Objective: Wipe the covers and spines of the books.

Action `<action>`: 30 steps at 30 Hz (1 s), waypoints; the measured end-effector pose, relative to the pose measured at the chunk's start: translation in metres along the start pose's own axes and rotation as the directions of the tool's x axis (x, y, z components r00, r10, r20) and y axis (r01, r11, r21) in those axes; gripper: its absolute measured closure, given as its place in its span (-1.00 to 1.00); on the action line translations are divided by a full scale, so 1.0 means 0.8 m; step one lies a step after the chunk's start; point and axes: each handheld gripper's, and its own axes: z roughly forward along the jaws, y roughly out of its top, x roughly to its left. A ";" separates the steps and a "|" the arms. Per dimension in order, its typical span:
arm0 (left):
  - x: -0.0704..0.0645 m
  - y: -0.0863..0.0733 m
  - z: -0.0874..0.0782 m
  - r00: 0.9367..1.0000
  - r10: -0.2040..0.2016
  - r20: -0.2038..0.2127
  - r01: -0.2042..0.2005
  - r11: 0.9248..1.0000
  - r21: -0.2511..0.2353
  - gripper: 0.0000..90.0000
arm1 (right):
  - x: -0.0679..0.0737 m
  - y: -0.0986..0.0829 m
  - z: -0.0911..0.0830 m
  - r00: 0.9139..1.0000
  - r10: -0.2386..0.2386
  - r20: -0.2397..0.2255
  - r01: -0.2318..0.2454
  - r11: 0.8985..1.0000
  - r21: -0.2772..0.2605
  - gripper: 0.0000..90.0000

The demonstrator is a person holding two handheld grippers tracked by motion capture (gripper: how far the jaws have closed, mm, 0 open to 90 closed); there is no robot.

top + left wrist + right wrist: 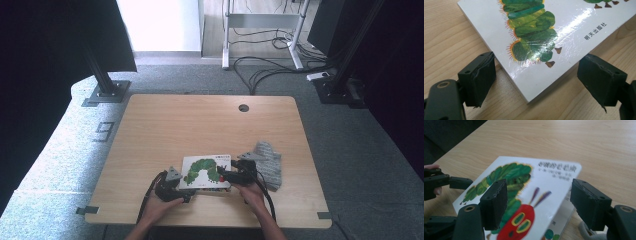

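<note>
At the book (205, 171), the left gripper (534, 75) gapes wide around its corner; the right gripper (537, 202) straddles the lifted cover, jaws apart, gripping nothing.

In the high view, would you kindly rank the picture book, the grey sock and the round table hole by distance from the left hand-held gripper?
1. Picture book, directly beside the left hand-held gripper.
2. Grey sock, right of the book.
3. Round table hole, near the far edge.

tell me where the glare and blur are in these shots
Left gripper view: a white glare streak runs across the glossy book cover, print still sharp. Right gripper view: the title and caterpillar are soft, the near cover edge smeared. High view: bright floor at top, dark curtains at the sides.
</note>
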 end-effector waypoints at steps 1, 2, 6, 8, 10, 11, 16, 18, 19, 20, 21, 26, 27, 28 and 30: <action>0.001 0.000 0.000 1.000 -0.003 0.006 0.003 1.000 0.000 -0.65 | -0.004 -0.002 0.003 1.000 0.014 -0.007 -0.014 1.000 0.011 -0.33; 0.001 0.000 0.000 1.000 -0.003 0.006 0.003 1.000 0.000 -0.65 | -0.005 -0.002 0.004 1.000 0.018 -0.009 -0.017 1.000 0.017 -0.33; 0.000 0.000 0.000 1.000 0.003 0.000 -0.003 1.000 0.002 -0.65 | -0.006 -0.003 0.006 1.000 0.024 -0.020 -0.023 1.000 0.019 -0.26; 0.000 0.000 0.000 1.000 0.006 0.000 -0.006 1.000 0.004 -0.66 | -0.006 -0.004 0.006 1.000 0.020 -0.024 -0.019 1.000 0.018 -0.18; 0.001 0.000 -0.001 1.000 0.006 0.005 -0.006 1.000 0.005 -0.65 | -0.006 -0.004 0.007 0.999 0.013 -0.029 -0.013 1.000 0.019 -0.13; 0.001 0.000 -0.001 1.000 0.006 0.005 -0.006 1.000 0.005 -0.65 | -0.006 -0.004 0.007 0.999 0.011 -0.031 -0.010 1.000 0.021 -0.11; 0.001 0.000 -0.001 1.000 0.006 0.011 -0.006 1.000 0.004 -0.66 | -0.006 -0.005 0.008 0.999 0.006 -0.052 -0.005 1.000 0.020 -0.03; 0.001 0.000 -0.001 1.000 0.006 0.012 -0.006 1.000 0.004 -0.66 | -0.006 -0.005 0.007 0.999 0.003 -0.053 -0.002 1.000 0.015 -0.01; 0.001 0.000 -0.001 1.000 0.006 0.012 -0.006 1.000 0.004 -0.65 | -0.006 -0.004 0.006 0.998 -0.002 -0.056 0.002 1.000 0.011 0.03; 0.001 0.000 -0.001 1.000 0.006 0.012 -0.006 1.000 0.004 -0.66 | -0.006 -0.004 0.006 0.998 -0.003 -0.057 0.003 1.000 0.007 0.04; 0.001 0.000 -0.002 1.000 0.006 0.013 -0.006 1.000 0.004 -0.66 | -0.007 -0.005 0.005 0.998 -0.005 -0.060 0.005 1.000 0.001 0.06; 0.004 0.000 -0.006 0.999 0.008 0.040 -0.009 1.000 0.001 -0.66 | -0.009 -0.004 0.004 0.997 -0.006 -0.073 0.005 1.000 -0.013 0.13; 0.004 0.001 -0.008 0.999 0.011 0.045 -0.011 1.000 -0.001 -0.66 | -0.009 -0.004 0.003 0.997 -0.007 -0.078 0.005 1.000 -0.017 0.16; 0.004 0.001 -0.008 0.999 0.011 0.045 -0.011 1.000 -0.001 -0.66 | -0.010 -0.004 0.003 0.997 -0.007 -0.080 0.006 1.000 -0.018 0.17; 0.004 0.002 -0.009 0.999 0.016 0.048 -0.015 1.000 -0.003 -0.66 | -0.011 -0.004 0.002 0.996 -0.007 -0.084 0.006 1.000 -0.022 0.19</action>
